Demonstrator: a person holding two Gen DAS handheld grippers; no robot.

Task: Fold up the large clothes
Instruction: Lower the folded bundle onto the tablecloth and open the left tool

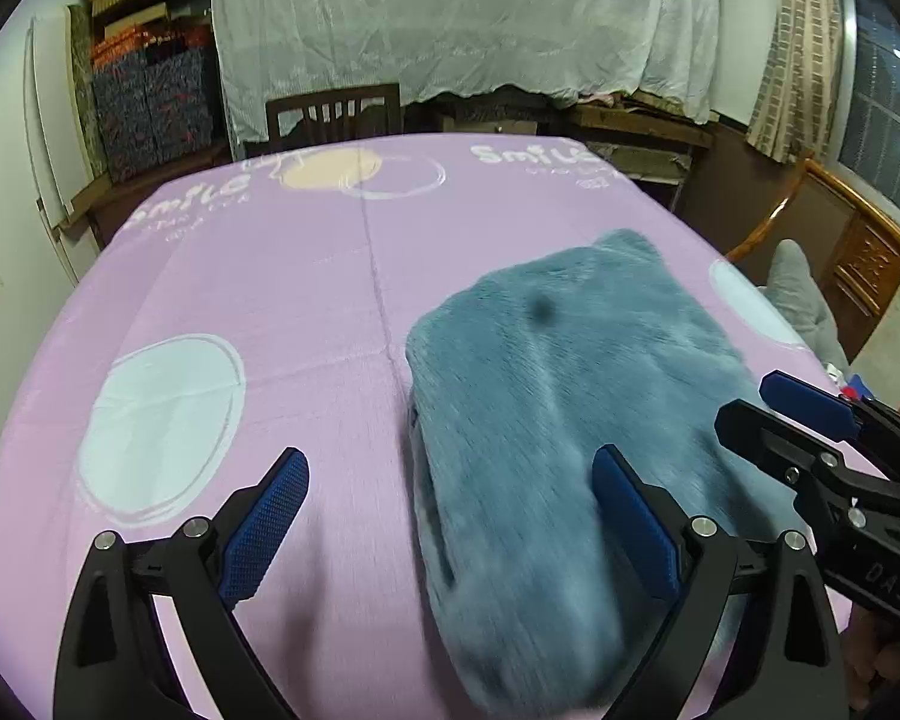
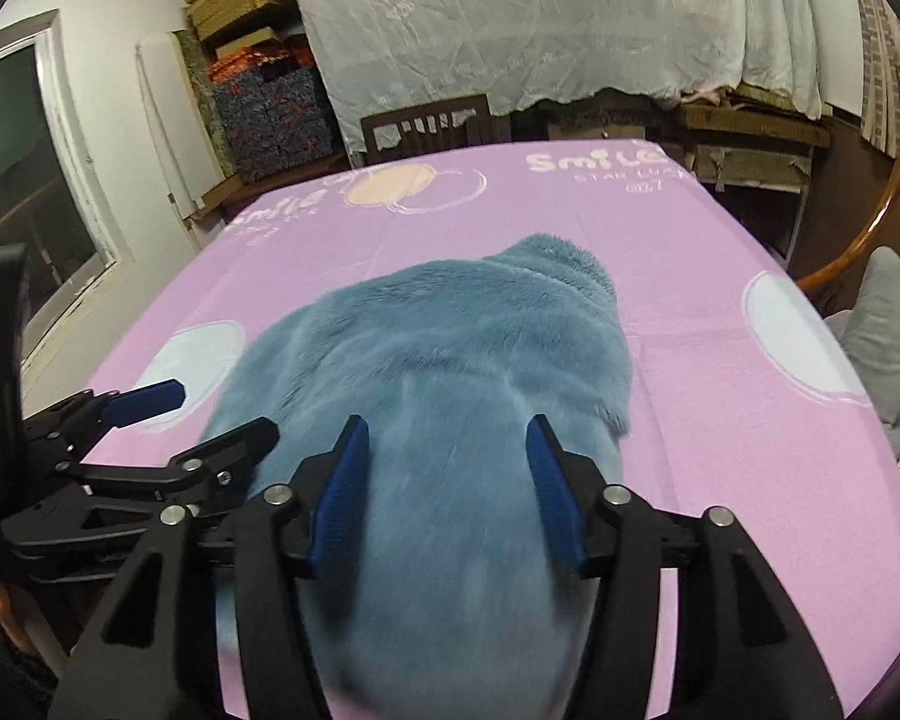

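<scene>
on my left, the left hand-held gripper (image 1: 450, 522) is spread wide, pinching nothing, one blue pad over the lilac sheet (image 1: 258, 276) on the desk and the other over the garment's left edge. the folded blue fluffy garment (image 2: 450, 372) lies on the sheet, near the front. my right hand-held gripper (image 2: 447, 495) is spread too, above the garment's near end.

Bare cloth (image 1: 258, 276) lies left of garment (image 1: 570, 390).
</scene>
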